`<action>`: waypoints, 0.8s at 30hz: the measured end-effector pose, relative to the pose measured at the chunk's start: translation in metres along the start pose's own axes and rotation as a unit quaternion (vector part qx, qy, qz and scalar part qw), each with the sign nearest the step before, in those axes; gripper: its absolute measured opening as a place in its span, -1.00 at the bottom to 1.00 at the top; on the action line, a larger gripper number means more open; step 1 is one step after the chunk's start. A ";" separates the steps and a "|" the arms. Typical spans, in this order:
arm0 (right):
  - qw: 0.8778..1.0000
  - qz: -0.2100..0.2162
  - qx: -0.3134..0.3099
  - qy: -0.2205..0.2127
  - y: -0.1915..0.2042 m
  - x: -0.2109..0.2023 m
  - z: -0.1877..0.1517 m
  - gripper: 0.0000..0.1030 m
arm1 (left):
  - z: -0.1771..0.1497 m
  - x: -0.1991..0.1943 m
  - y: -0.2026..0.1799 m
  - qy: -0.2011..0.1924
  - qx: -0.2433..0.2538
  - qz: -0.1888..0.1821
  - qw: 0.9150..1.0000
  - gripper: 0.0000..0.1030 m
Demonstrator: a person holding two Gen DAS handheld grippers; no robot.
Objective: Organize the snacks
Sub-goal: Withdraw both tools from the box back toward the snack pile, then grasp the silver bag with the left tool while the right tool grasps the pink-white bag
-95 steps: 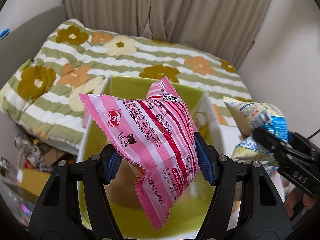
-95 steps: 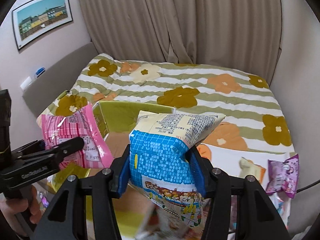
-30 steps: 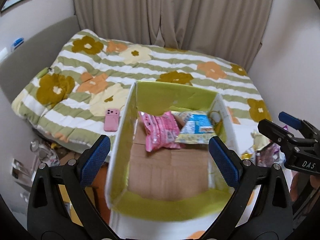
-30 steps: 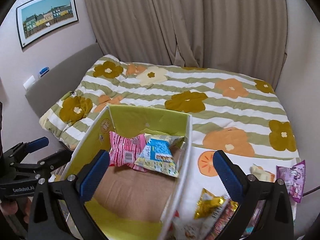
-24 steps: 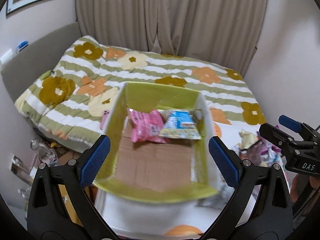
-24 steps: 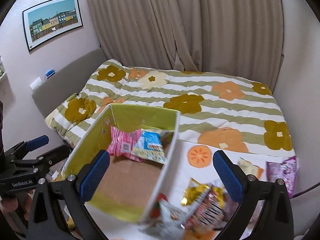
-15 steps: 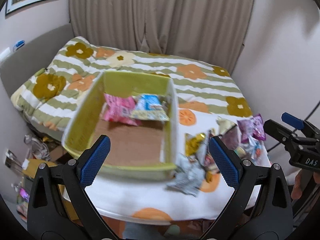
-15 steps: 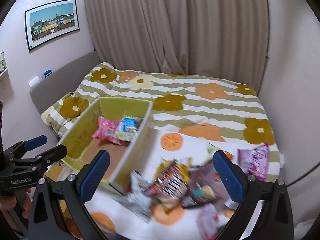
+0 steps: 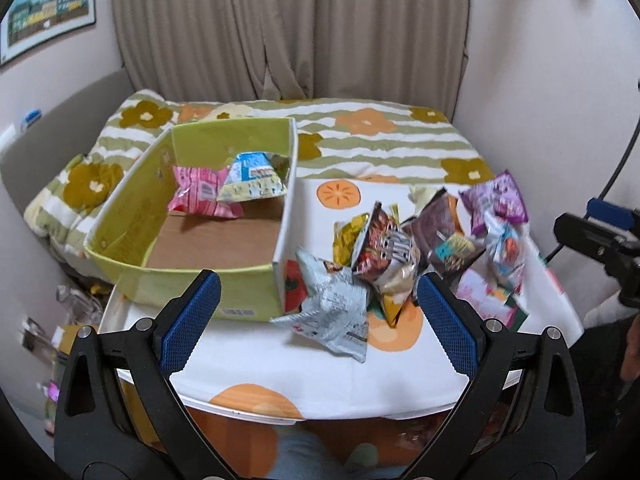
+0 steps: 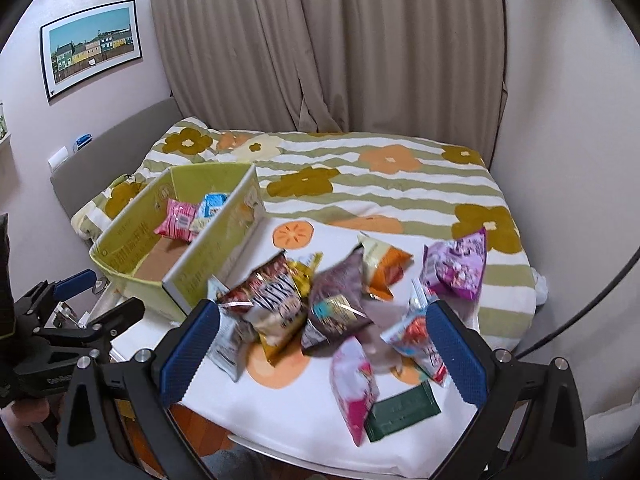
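While tongs (image 10: 320, 344) gape: snacks (image 10: 276, 300) (piled) between.

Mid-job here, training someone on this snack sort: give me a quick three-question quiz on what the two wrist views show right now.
1. True or false: both hand-held grippers, left and right, are open and hold nothing.
2. How many snack packets lie inside the green cardboard box?
3. Multiple choice: the dark green flat packet lies A) inside the box, B) on the white tablecloth with orange prints near its front edge, C) on the striped floral bedspread.

Key: 1 true. 2 two: the pink striped packet and the blue and yellow packet, touching at the far end. 3 B.
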State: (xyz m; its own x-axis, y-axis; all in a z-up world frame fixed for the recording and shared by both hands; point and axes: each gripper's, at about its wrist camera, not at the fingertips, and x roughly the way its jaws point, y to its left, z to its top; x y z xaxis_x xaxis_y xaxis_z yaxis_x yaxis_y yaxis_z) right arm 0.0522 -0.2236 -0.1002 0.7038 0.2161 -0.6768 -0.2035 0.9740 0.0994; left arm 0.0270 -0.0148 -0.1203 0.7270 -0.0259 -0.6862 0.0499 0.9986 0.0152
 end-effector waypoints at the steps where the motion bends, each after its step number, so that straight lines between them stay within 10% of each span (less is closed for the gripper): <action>1: 1.000 0.000 0.003 0.001 -0.004 0.001 -0.005 0.99 | -0.003 0.004 -0.003 0.001 0.009 0.005 1.000 0.91; 24: 0.995 -0.004 0.026 0.091 -0.027 0.088 -0.095 0.99 | -0.050 0.143 -0.062 0.084 0.169 0.067 0.980 0.75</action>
State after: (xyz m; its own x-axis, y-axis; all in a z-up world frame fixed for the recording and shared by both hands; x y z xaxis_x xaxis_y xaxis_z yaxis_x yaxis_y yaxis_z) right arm 0.0545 -0.2371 -0.2318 0.5688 0.1975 -0.7984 -0.1599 0.9788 0.1281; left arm 0.0931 -0.0779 -0.2557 0.6201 0.1400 -0.7719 0.2065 0.9201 0.3328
